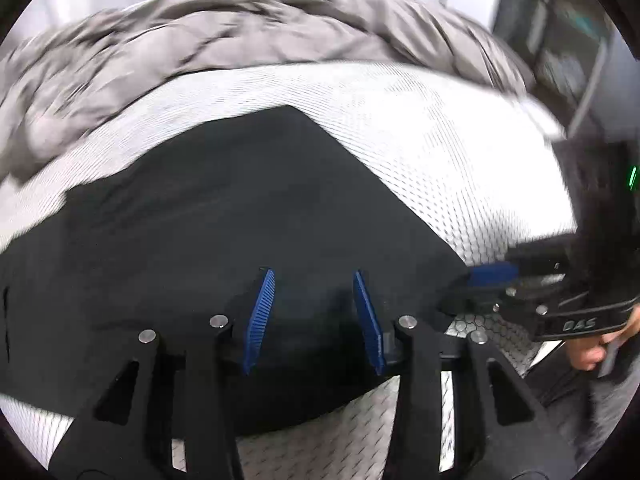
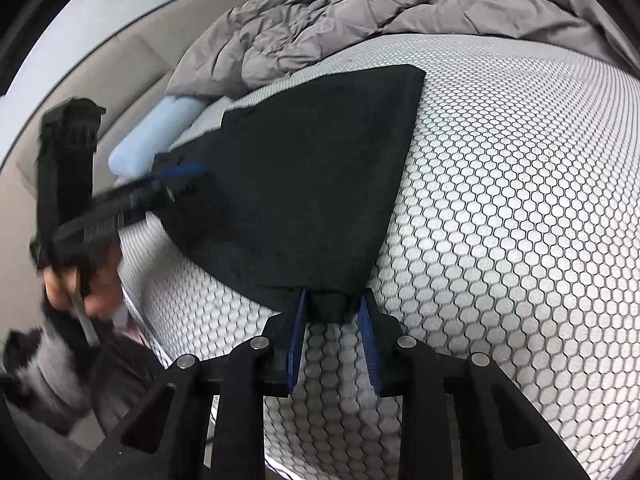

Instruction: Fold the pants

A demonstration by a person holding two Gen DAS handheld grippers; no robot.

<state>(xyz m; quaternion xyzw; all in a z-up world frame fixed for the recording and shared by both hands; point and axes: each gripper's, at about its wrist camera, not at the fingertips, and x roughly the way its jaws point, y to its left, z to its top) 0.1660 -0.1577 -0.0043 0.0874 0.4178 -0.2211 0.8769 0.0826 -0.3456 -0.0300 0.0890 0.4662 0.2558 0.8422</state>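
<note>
A grey duvet (image 2: 360, 12) is heaped at the far end of the bed (image 2: 520, 200), whose honeycomb cover is bare to the right. The black pants (image 2: 304, 168) lie flat in the middle of it, folded into a broad wedge with one square corner far off and a narrow end near.

The right claw (image 2: 332, 320) is clenched on that near end: a tuck of black cloth sits pinched between its blue pads. The left claw (image 1: 314, 320) hovers low over the pants' left side, jaws parted, cloth under and between the pads but not visibly pressed; I judge it released.

Risks, as I read them: the right grip takes only a small bunch of fabric, so a pull could slip it free or lift the top layer alone and undo the fold. The left view is blurred, and if that claw closes while sweeping it could drag and wrinkle the cloth. Dark fabric hides the layer edges.
</note>
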